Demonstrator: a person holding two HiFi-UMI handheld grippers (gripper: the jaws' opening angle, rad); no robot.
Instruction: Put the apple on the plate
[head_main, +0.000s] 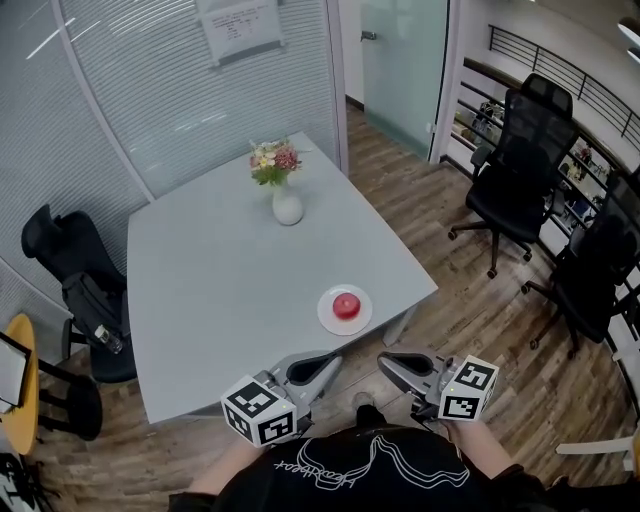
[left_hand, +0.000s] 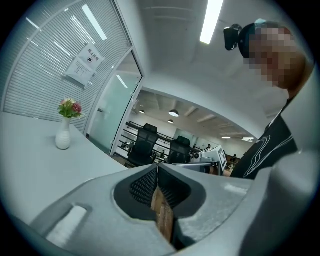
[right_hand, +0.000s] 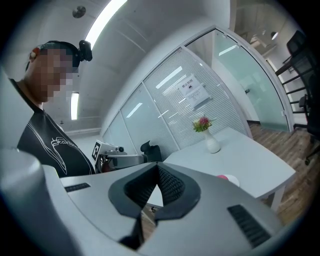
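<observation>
A red apple (head_main: 346, 305) lies on a small white plate (head_main: 328, 319) near the front right corner of the grey table (head_main: 220, 290). In the right gripper view the apple (right_hand: 221, 176) and plate (right_hand: 232, 180) peek over the jaw's edge. My left gripper (head_main: 333, 361) and right gripper (head_main: 384, 363) hang side by side close to my body, just off the table's near edge and short of the plate. Each has its jaws shut with nothing between them, as the left gripper view (left_hand: 158, 168) and the right gripper view (right_hand: 158, 168) show.
A white vase of flowers (head_main: 287, 205) stands at the far middle of the table. Black office chairs (head_main: 515, 185) stand on the wooden floor to the right, and another chair (head_main: 75, 270) at the left. A glass wall with blinds (head_main: 190, 80) runs behind the table.
</observation>
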